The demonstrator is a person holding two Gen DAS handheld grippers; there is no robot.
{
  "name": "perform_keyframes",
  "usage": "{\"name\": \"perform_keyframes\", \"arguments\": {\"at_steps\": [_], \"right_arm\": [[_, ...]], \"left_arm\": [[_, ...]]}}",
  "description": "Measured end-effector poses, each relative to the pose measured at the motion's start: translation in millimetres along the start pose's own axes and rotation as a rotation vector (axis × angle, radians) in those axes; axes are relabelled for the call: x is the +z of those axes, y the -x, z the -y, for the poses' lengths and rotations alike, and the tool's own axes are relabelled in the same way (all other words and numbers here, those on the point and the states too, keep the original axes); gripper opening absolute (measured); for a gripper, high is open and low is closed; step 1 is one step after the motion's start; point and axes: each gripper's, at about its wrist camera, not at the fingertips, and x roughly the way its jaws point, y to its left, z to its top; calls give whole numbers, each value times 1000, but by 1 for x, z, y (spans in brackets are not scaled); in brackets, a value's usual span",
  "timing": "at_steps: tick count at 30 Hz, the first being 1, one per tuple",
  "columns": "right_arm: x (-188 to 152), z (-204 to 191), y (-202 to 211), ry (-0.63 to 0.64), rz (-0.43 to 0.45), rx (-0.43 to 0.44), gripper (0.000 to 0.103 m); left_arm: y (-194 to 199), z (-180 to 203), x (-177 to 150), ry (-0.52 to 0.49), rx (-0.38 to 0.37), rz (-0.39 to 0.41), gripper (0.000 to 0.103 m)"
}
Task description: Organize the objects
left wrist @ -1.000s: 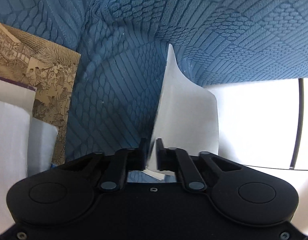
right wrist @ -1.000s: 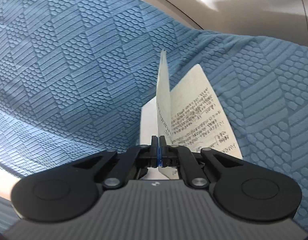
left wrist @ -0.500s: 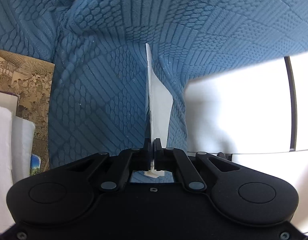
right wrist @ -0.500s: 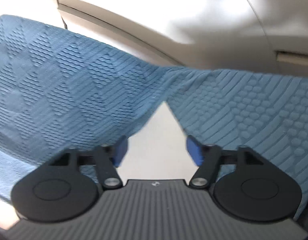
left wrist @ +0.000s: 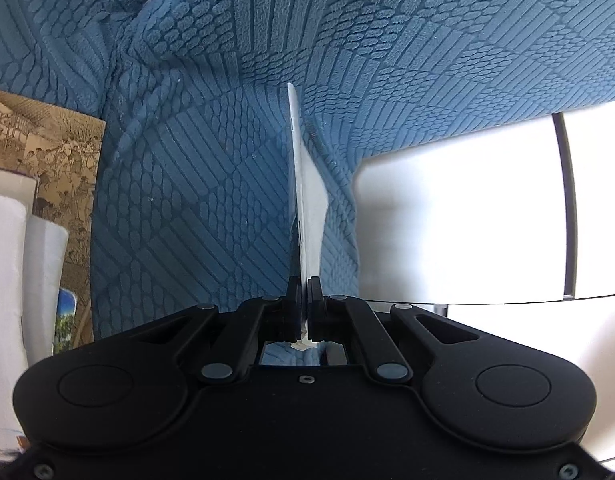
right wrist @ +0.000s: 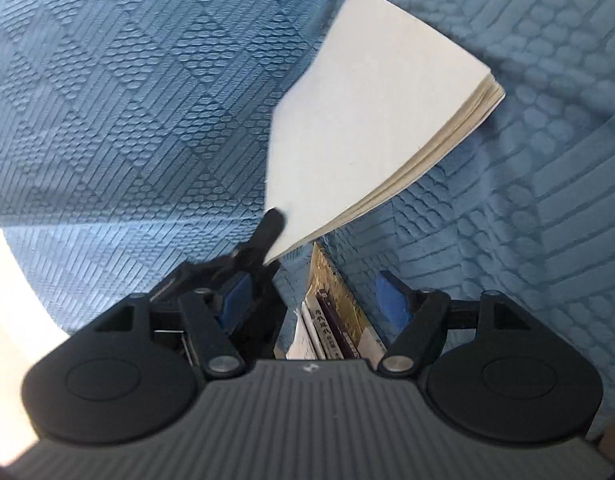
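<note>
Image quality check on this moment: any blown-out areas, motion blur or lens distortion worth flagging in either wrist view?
Left wrist view: sharp, but the white surface at right is blown out, no detail; fisheye bends the blue textured fabric pattern. Right wrist view: softer, with smear on the white booklet and the left gripper gripping its corner; an overexposed patch sits at the left edge.

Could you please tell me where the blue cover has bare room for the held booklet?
Bare blue cover lies left of the booklet pinched by the left gripper. It is crowded below, at the stacked books in front of the open right gripper.
</note>
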Motion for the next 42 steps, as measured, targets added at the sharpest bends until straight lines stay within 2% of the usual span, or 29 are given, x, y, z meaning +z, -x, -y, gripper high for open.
{"name": "perform_keyframes", "arguments": {"at_steps": [7,10,14,16,17,21,24,29,36,42], "right_arm": [[18,8,13,-65,167,-11,71],[25,7,19,-59,225,-38,68],[31,7,32,-43,279,-99,46],[32,7,38,-7,302,-170,33],[32,5,40,12,304,-198,21],[31,-6,45,101,291,-211,10],[26,-19,47,218,269,-237,7],[11,-33,56,319,221,-233,6],[-9,-54,73,353,175,-198,6],[-34,-94,85,422,162,-157,6]], "left_arm": [[13,-3,-6,9,-13,-11,2],[16,-4,-10,10,-15,-22,2],[16,-5,-18,8,3,-53,3],[17,-1,-22,-18,17,-50,3],[18,2,-24,-38,30,-49,3],[25,9,-30,-85,72,-31,4],[31,7,-35,-76,78,-16,4],[53,2,-52,-54,70,20,5],[92,12,-75,-87,69,69,6],[136,20,-89,-82,48,108,6]]}}
